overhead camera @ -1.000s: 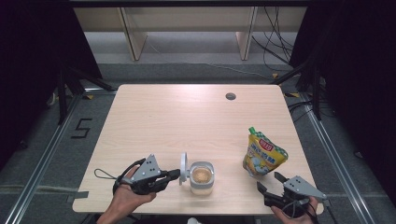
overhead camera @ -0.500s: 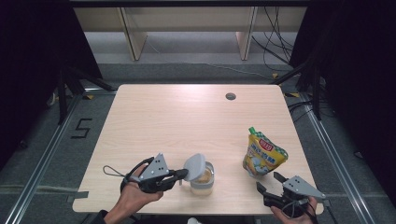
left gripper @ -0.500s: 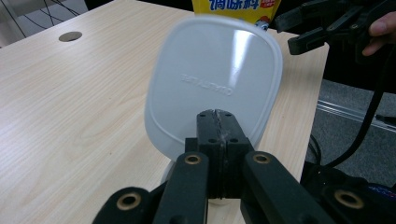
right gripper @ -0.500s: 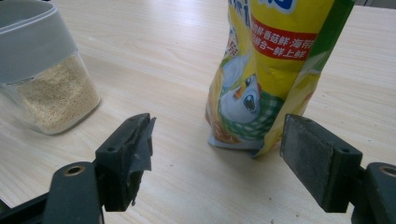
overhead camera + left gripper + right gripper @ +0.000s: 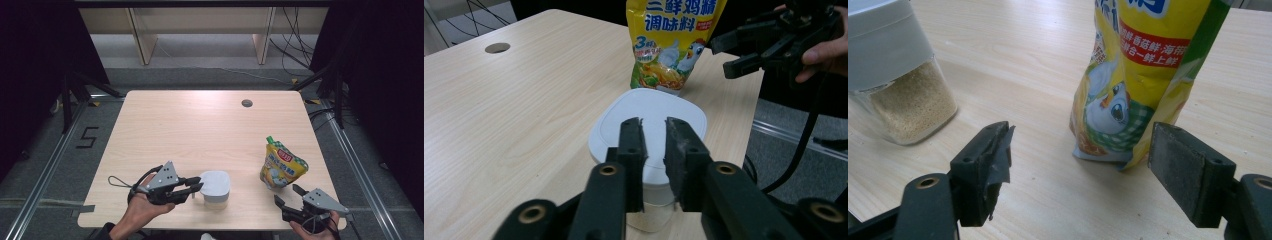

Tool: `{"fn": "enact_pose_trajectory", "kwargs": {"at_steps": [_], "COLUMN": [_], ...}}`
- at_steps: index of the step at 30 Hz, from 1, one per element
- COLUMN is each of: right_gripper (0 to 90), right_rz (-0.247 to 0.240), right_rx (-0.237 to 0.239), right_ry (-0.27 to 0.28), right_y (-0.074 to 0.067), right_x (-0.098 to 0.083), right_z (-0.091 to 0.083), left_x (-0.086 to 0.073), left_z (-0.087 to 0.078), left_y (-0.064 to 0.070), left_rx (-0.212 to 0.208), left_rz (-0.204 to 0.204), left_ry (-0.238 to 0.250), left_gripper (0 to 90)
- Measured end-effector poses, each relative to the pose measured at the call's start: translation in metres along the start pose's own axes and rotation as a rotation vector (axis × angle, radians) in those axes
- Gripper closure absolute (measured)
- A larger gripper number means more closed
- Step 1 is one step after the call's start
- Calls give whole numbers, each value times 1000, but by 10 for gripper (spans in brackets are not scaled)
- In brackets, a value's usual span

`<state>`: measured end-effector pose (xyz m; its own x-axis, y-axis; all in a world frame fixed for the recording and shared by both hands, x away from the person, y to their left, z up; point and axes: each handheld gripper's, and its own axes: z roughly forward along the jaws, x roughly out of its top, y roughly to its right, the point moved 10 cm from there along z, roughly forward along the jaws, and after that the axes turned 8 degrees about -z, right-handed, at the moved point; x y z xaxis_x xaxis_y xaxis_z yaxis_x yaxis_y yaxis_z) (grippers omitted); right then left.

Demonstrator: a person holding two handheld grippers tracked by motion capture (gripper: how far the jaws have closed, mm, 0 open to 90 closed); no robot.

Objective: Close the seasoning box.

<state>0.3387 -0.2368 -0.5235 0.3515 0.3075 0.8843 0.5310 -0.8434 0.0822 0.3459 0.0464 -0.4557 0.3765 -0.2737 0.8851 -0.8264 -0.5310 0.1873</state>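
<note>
A clear jar (image 5: 216, 199) of pale granules stands near the table's front edge, its white lid (image 5: 216, 182) lying flat on top. My left gripper (image 5: 198, 186) lies just left of it, tips at the lid's left rim. In the left gripper view its jaws (image 5: 654, 122) hover over the lid (image 5: 649, 107) with a narrow gap; they have just been opening and the pads press on nothing. A yellow seasoning pouch (image 5: 282, 169) stands upright at the right. My right gripper (image 5: 286, 194) sits in front of it, open, with nothing between its fingers (image 5: 988, 160).
A round cable hole (image 5: 246, 103) lies at the table's far right. The table's front edge (image 5: 240, 229) runs close under both hands. The right gripper view has the jar (image 5: 898, 95) to the left and the pouch (image 5: 1138, 75) straight ahead.
The lid stood upright beside the open jar, then swung over in my left gripper, and now lies shut on the jar. The left jaws have parted slightly. The right gripper has kept still.
</note>
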Motion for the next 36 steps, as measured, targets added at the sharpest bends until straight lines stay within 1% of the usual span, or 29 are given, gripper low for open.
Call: {"fn": "enact_pose_trajectory", "kwargs": {"at_steps": [2,3,4,5,6,7,8,10,11,12,13,14,16,17,18,20,22,23,24,25,26,27,28,29,30,31,33,35,36], "right_gripper": [263,263,263,263,263,263,263,263,263,263,264,264,263,264,263,264,263,263,264,264,263,263,263,263,263,263,263,264,263], "right_rz": [-4,-4,-2,-1,-2,1,-8,-13,-20,36,-12,-5,-21,-31,-31,-15,-20,-22,-16,-13,-11,-6,-32,-31,-17,-9,-20,-26,-33], "right_rx": [-1,0,2,2,2,8,3,2,1,15,17,16,25,18,18,21,26,28,26,15,20,27,23,24,31,27,34,32,29], "right_ry": [-1,-1,-2,1,2,6,2,2,4,-21,-12,-14,1,4,4,0,2,4,3,1,1,1,6,7,4,1,4,2,1], "right_y": [0,0,0,-1,-1,-2,-1,-1,-1,-7,-4,-5,-6,-5,-5,-6,-6,-6,-7,-6,-6,-7,-5,-5,-7,-7,-8,-7,-7], "right_x": [0,0,0,0,0,1,1,1,0,-1,-1,0,1,1,1,1,1,2,2,2,2,2,2,2,2,2,2,2,2], "right_z": [0,0,0,0,0,1,1,1,1,-1,1,1,2,3,2,2,2,2,2,1,1,2,3,3,2,2,2,2,2], "left_x": [-1,-2,-3,-3,-6,-7,-8,-13,-18,-20,-23,-26,-32,-33,-35,-39,-42,-44,-45,-49,-52,-53,-57,-59,-61,-64,-66,-69,-70], "left_z": [-4,-6,-9,-10,-13,-15,-17,-20,-23,-24,-27,-30,-34,-36,-39,-43,-46,-47,-47,-48,-48,-48,-48,-48,-48,-49,-50,-51,-52], "left_y": [-3,-4,-7,-9,-11,-13,-15,-20,-23,-25,-27,-31,-36,-37,-41,-44,-47,-47,-48,-49,-49,-49,-50,-50,-50,-51,-51,-51,-50], "left_rx": [3,2,16,14,18,23,21,26,34,36,44,52,63,60,73,76,86,97,91,93,104,96,110,111,113,112,123,118,119], "left_rz": [-12,-34,-34,-30,-43,-38,-25,-47,-70,-75,-80,-73,-100,-94,-90,-107,-117,-131,-115,-110,-113,-106,-109,-105,-114,-100,-121,-110,-122], "left_ry": [5,14,16,17,20,21,19,27,27,30,27,24,30,33,24,31,26,25,28,13,1,4,-2,-8,-8,-22,-15,-26,-20], "left_gripper": [676,652,625,600,582,558,544,520,513,504,498,491,479,473,468,449,426,416,406,392,375,364,359,349,344,335,317,306,303]}}
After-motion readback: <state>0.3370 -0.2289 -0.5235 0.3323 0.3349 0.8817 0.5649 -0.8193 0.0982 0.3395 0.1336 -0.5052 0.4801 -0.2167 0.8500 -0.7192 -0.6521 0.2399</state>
